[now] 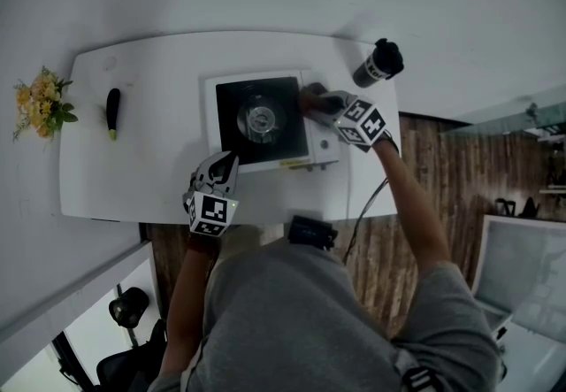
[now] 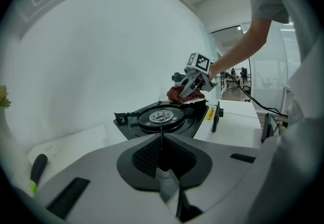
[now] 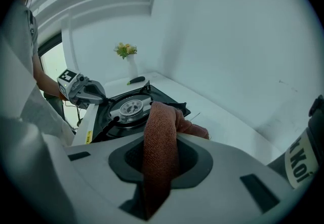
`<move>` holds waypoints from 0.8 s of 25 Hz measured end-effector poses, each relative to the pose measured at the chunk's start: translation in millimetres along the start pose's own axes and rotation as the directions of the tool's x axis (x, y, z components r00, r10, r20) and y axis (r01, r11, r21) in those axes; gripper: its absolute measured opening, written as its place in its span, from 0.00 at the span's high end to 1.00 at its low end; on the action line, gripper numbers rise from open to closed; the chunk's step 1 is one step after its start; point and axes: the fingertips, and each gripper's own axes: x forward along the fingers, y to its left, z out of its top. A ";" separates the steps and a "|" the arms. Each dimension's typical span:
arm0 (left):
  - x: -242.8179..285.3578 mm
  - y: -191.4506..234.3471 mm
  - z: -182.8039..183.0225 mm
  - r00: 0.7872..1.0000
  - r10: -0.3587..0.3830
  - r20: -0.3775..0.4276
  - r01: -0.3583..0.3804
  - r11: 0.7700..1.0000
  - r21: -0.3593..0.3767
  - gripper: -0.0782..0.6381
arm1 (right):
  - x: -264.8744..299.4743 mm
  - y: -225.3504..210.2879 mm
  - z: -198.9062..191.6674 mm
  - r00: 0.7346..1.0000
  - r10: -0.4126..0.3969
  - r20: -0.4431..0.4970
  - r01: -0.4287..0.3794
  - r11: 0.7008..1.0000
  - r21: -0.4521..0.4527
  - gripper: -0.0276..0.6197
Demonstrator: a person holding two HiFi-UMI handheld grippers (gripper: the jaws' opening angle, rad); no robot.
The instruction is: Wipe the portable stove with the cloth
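- Nearest the head camera is the person's grey shirt (image 1: pixel 301 319). The white table (image 1: pixel 141 178) begins just past it.
- At the table's left end stand flowers (image 1: pixel 40 103), and a black-handled tool (image 1: pixel 113 111) lies well apart from the work. That left stretch is the open room.
- The left gripper (image 1: pixel 221 169) sits at the stove's near-left corner, jaws together on nothing. I cannot tell whether it touches the casing. If it is meant as a brace, a light press there should stop the stove sliding.
- The portable stove (image 1: pixel 232 147) sits mid-table, with the burner (image 1: pixel 261 119) in the middle of its black top.
- The cloth (image 1: pixel 311 98), reddish-brown, is at the top's far-right corner. The right gripper (image 1: pixel 324 104) has it clamped, pads closed on a fold with the rest bunched out in front.
- To wipe well, I'd tilt the gripper so only cloth meets the surface and sweep leftward in overlapping strokes. Skirt the raised burner and its pan supports, which could snag the weave.
- On the right, a dark flask (image 1: pixel 378 63) stands near the table's far-right corner, close to the working arm, so room to swing there is tight. A cable (image 1: pixel 367 204) drops over the near edge.
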 end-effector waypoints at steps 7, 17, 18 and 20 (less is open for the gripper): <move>0.2 1.3 -0.6 1.000 0.012 -0.012 -0.012 1.000 0.009 0.84 | -12.3 31.7 -14.0 1.000 0.000 0.024 -0.001 1.000 0.013 0.82; 0.7 0.9 -1.3 1.000 0.003 -0.011 -0.003 1.000 0.009 0.84 | -29.7 76.5 -34.7 0.998 0.027 0.058 -0.030 0.998 0.056 0.82; 0.6 0.9 -1.3 1.000 0.002 -0.011 -0.002 1.000 0.008 0.84 | -31.4 80.6 -36.5 0.998 0.028 0.062 -0.032 0.998 0.062 0.82; 0.4 0.8 -1.2 1.000 0.000 -0.011 0.000 1.000 0.010 0.84 | -34.7 88.0 -40.2 0.997 0.029 0.074 -0.035 0.996 0.076 0.82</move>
